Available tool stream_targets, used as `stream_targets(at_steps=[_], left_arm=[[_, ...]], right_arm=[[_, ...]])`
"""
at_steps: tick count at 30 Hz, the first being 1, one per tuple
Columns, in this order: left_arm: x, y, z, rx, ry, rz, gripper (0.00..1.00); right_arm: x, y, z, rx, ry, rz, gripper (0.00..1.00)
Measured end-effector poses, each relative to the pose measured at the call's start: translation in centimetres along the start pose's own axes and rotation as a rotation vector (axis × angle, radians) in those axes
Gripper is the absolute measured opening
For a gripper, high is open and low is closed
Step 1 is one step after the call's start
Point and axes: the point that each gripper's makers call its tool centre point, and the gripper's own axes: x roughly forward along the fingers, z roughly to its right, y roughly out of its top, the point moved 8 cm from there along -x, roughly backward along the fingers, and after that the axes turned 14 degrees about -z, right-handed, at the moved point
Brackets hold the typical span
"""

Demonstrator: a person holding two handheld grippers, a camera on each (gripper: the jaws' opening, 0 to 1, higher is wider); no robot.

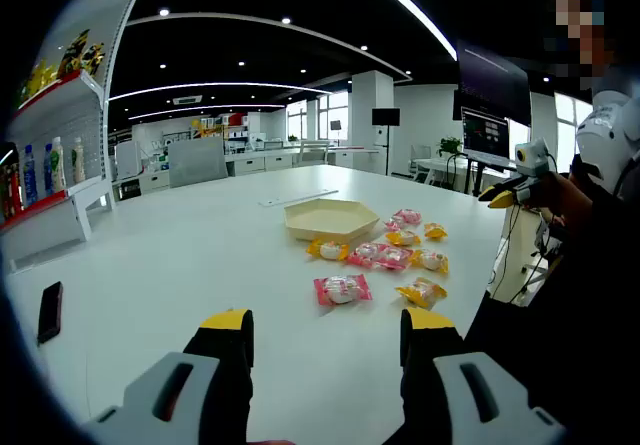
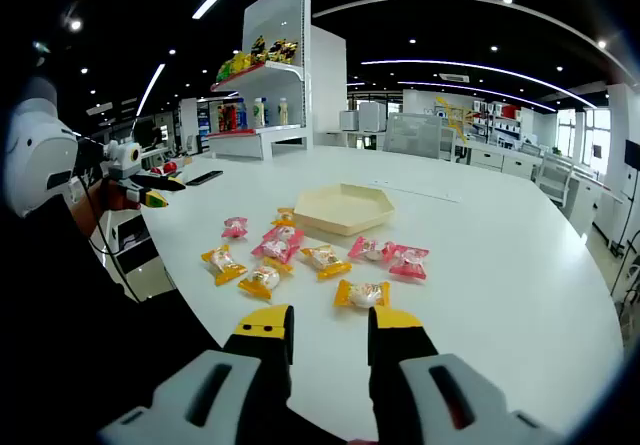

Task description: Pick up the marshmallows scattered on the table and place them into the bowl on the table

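- Nearest my left camera, the left gripper (image 1: 327, 327) hovers above the table edge with its jaws spread wide, holding nothing; I also see it from the right gripper view (image 2: 158, 191), off past the table's left edge.
- My right gripper (image 2: 331, 323) likewise hangs released, jaws apart over the table with nothing between them; in the left gripper view it sits at the far right (image 1: 505, 196), beside the table.
- One white table (image 1: 180, 265) carries everything; I see it again in the right gripper view (image 2: 500, 265).
- One shelf unit (image 1: 60, 145) of bottles and snacks stands beyond the table, also seen in the right gripper view (image 2: 270, 75).
- One monitor (image 1: 487, 133) stands beyond the table's far right side.
- One cream hexagonal bowl (image 1: 332, 218) sits mid-table, nothing in it; in the right gripper view (image 2: 345, 207) it lies just behind the sweets.
- One dark phone (image 1: 49, 311) lies flat near the table's left edge.
- Marshmallows, wrapped: I count nine in the right gripper view, all on the table outside the bowl, four pink (image 2: 407, 261) and five yellow (image 2: 363, 293). The nearest yellow one lies just ahead of my right jaws.
- From the left gripper view the same cluster spreads to the right of the bowl, with a pink one (image 1: 342, 289) nearest my left jaws and a yellow one (image 1: 422, 292) beside it.
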Motion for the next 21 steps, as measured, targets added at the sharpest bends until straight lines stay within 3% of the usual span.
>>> stream_targets(at_steps=[21], left_arm=[[-0.13,-0.08,0.23,0.002,-0.002,0.001,0.59]], right_arm=[[-0.07,-0.11,-0.15,-0.005,0.001,0.003,0.31]])
